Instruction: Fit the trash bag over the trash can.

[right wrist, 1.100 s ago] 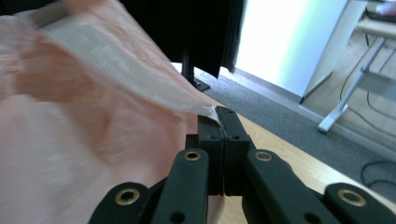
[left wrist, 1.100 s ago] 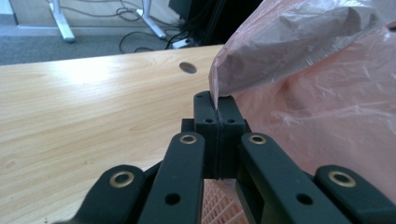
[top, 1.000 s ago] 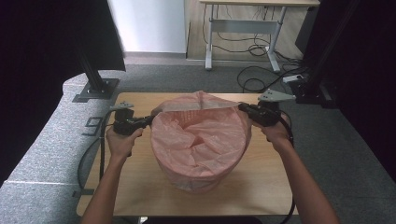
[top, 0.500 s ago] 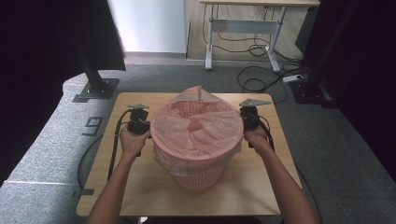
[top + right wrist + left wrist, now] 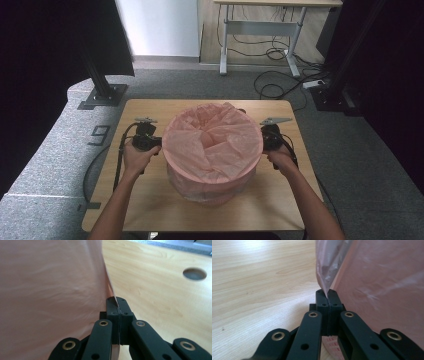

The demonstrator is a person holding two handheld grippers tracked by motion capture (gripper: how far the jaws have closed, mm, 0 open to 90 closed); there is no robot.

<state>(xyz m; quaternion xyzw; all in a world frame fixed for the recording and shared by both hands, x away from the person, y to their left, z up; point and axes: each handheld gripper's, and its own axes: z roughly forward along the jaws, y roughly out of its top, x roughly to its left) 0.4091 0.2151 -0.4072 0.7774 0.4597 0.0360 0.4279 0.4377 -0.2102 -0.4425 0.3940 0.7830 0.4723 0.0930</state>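
Both tongs are clamped on the pink bag's film: the left tongs (image 5: 328, 293) pinch its edge, the right tongs (image 5: 117, 301) likewise. The pink bag (image 5: 212, 140) sits between them, draped over a basket (image 5: 212, 192) on the counter (image 5: 150, 210).

One pink bag (image 5: 214, 142) — two tools

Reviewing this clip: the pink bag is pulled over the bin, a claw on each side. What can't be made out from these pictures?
- Bin: high view, pink bag drapes over it; its make is unclear.
- Bin's inside: high view, hidden under the sagging bag.
- Left claw pads: left gripper view, shut on the bag; the pinched edge is hidden.
- Right claw: same in right gripper view.
- Table: near edge cut off.
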